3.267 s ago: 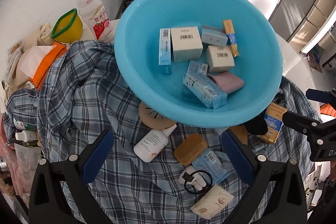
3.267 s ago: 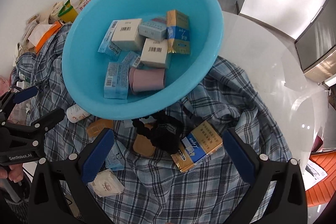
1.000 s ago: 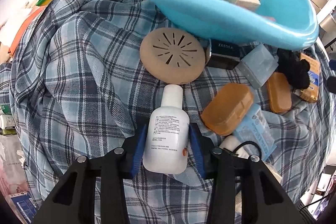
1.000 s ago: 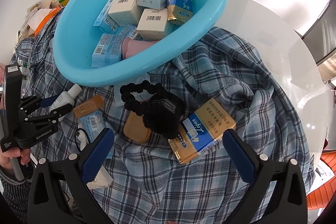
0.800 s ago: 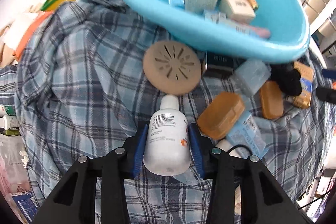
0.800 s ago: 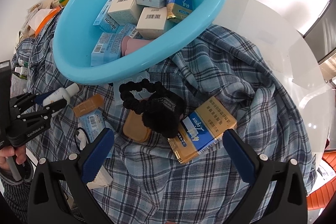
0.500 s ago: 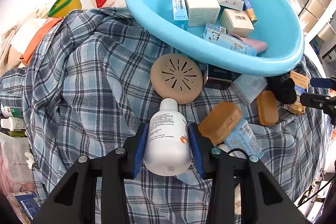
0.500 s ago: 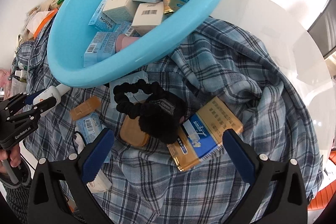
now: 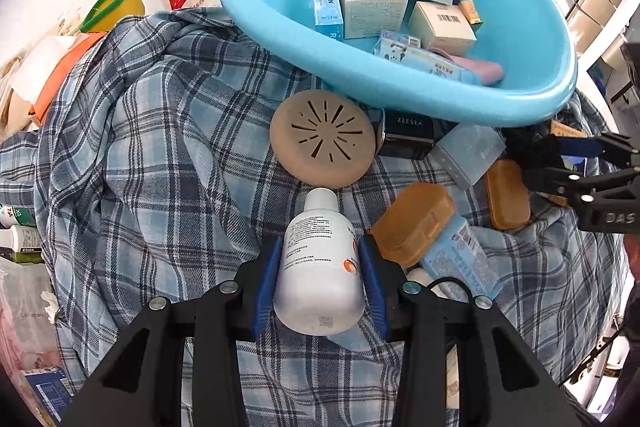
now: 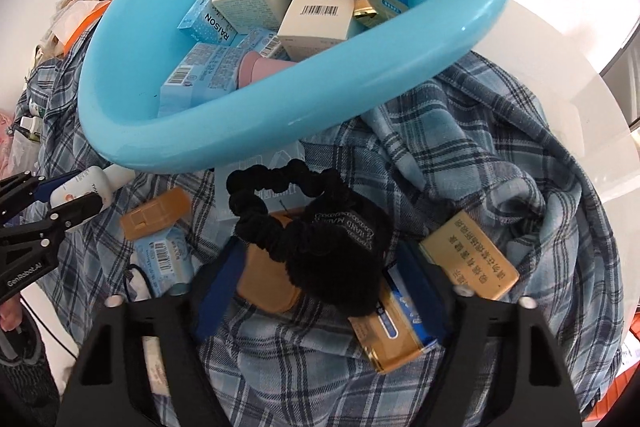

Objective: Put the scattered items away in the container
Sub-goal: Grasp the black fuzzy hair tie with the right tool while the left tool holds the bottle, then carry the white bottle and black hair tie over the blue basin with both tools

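Landmark: the blue basin.

Left of it, my left hand-held gripper is closed on the white bottle, now lifted off the plaid cloth; it goes into the basin next.

Below the basin, my right hand-held gripper has dropped around the black scrunchie, jaws not yet clamped.

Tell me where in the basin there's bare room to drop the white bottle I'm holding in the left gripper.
The blue basin has bare floor on its left side, between its left wall and the RAISON box. The middle and right are crowded with boxes and the pink tube. The left gripper holds the white bottle. Outside, the plaid cloth left of the tan disc is free.
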The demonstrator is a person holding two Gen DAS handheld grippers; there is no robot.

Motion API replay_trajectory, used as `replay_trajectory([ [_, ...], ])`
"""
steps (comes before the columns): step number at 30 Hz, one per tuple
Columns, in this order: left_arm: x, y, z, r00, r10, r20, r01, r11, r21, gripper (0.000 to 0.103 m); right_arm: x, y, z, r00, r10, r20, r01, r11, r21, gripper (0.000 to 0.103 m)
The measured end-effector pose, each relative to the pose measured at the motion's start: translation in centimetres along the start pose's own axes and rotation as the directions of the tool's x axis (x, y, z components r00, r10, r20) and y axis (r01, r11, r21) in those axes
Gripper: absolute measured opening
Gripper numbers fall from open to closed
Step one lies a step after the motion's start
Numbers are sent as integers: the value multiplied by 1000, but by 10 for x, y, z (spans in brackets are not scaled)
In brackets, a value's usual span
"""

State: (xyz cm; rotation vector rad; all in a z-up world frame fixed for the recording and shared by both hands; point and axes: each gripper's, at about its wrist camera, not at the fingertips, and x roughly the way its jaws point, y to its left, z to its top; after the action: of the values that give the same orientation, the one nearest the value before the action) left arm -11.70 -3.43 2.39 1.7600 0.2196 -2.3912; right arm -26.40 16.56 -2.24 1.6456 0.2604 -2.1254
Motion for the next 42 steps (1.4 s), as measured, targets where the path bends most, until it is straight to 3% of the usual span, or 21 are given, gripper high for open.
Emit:
replay_trajectory([
  [17, -22, -4, -16, 1000, -7, 14, 7, 1000, 4, 42, -25, -13, -11, 999, 3, 36, -3, 1000, 15, 27],
  [19, -6, -5, 34, 1000, -6, 11, 6, 1000, 0, 42, -25, -14, -11, 999, -1, 32, 0, 1000, 17, 27],
  [23, -3, -3, 24, 1000, -10, 13, 11, 1000, -9, 42, -28, -14, -11, 1000, 6, 27, -7, 1000, 18, 27],
  [25, 1, 1, 46, 1000, -9, 19, 9, 1000, -9, 42, -35, -13, -11, 999, 7, 36, -8, 1000, 11, 27],
  [31, -13, -7, 51, 997, 0, 76, 0, 1000, -4, 42, -80, -10, 1, 993, 17, 116, -16, 1000, -14, 27],
  [34, -39, -10, 57, 993, 4, 120, -4, 1000, 0, 42, -111, -5, 3, 984, 19, 176, -15, 1000, -23, 27],
  [42, -91, -17, 72, 967, 21, 252, -17, 1000, -18, 42, -188, 10, 15, 949, 18, 314, -6, 999, -39, 27],
])
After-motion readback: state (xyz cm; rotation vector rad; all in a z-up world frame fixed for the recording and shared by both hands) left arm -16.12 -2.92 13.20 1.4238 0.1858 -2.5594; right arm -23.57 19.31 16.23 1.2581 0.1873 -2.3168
